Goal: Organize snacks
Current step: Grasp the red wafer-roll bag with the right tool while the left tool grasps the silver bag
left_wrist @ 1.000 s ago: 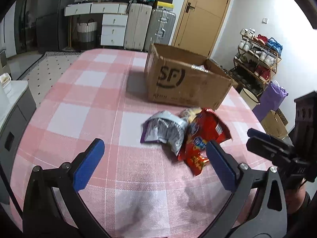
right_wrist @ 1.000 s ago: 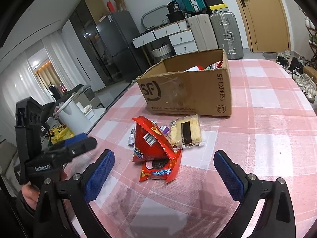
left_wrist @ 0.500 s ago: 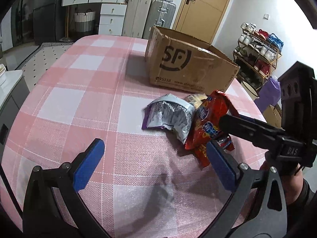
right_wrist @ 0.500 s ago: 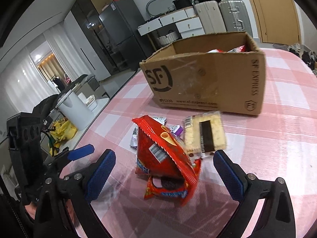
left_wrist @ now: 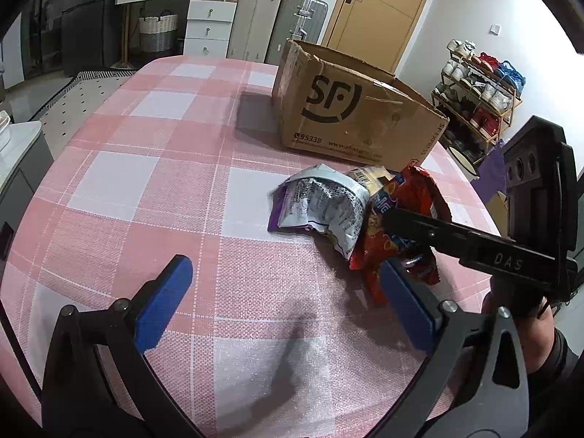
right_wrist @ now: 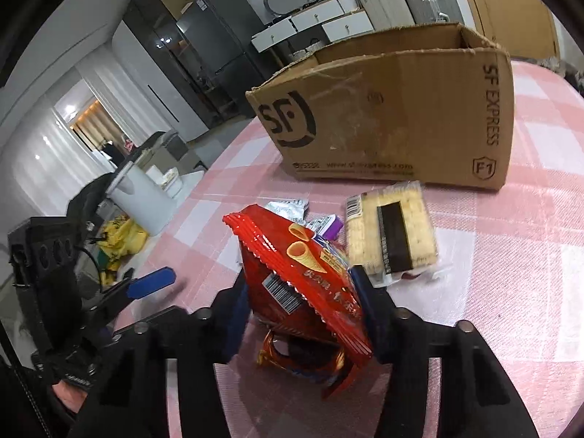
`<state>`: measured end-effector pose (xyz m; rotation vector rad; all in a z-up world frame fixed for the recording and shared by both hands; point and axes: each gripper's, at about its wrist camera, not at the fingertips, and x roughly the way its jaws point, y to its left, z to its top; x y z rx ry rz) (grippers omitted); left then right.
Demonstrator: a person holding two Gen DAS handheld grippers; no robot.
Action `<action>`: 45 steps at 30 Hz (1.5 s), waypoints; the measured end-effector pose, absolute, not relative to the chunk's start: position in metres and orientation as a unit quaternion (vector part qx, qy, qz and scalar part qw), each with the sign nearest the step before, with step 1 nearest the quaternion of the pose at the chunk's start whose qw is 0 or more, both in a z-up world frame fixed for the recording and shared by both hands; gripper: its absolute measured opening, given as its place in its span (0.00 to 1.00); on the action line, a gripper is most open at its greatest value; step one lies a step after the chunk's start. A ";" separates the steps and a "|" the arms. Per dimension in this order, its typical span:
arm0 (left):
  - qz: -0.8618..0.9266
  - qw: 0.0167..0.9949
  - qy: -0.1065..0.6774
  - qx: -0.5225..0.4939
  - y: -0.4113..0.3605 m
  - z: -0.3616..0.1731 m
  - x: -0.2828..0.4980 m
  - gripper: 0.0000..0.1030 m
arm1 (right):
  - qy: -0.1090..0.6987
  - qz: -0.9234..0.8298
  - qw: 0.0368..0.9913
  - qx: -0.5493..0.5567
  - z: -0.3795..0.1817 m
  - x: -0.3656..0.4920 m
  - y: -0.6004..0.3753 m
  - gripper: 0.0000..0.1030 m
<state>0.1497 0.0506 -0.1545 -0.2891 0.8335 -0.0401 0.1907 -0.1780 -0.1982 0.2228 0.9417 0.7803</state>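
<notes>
A red cone-snack bag [right_wrist: 303, 277] stands tilted on the pink checked table [left_wrist: 153, 189], on top of a second red pack [right_wrist: 292, 357]. My right gripper [right_wrist: 299, 299] is closing, and both blue pads press the red bag's sides. Behind it lie a silver and purple bag [left_wrist: 321, 204] and a clear pack of crackers [right_wrist: 394, 233]. My left gripper [left_wrist: 284, 281] hovers open over bare cloth, left of the pile, with nothing between its fingers. The open SF cardboard box [left_wrist: 350, 109] stands just beyond the snacks.
The table's right edge runs close behind the pile, with a shoe rack [left_wrist: 478, 91] past it. Suitcases [left_wrist: 277, 25] and white drawers stand by the far wall. A white bin [right_wrist: 138, 197] sits on the floor to the left.
My right gripper moved forward and down onto the red bag, and its jaws went from wide open to closed around it. The left gripper sank a little.
</notes>
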 end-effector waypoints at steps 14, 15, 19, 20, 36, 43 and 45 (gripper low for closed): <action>-0.006 0.903 0.410 -0.130 0.044 -0.147 0.145 0.99 | 0.404 0.373 0.818 0.170 -0.185 0.176 -0.226 0.42; -0.005 0.903 0.411 -0.128 0.043 -0.147 0.145 0.99 | 0.399 0.374 0.818 0.176 -0.183 0.176 -0.230 0.42; -0.004 0.900 0.417 -0.125 0.043 -0.147 0.151 0.99 | 0.385 0.371 0.823 0.191 -0.178 0.169 -0.249 0.42; -0.003 0.900 0.418 -0.125 0.043 -0.146 0.153 0.99 | 0.384 0.368 0.824 0.195 -0.178 0.168 -0.254 0.42; -0.037 0.880 0.464 -0.093 0.019 -0.152 0.232 0.99 | 0.388 0.327 0.836 0.207 -0.185 0.157 -0.305 0.42; -0.035 0.872 0.477 -0.106 0.020 -0.166 0.253 0.89 | 0.389 0.322 0.835 0.218 -0.186 0.156 -0.313 0.42; -0.039 0.870 0.480 -0.111 0.021 -0.168 0.256 0.87 | 0.389 0.324 0.834 0.219 -0.187 0.156 -0.313 0.42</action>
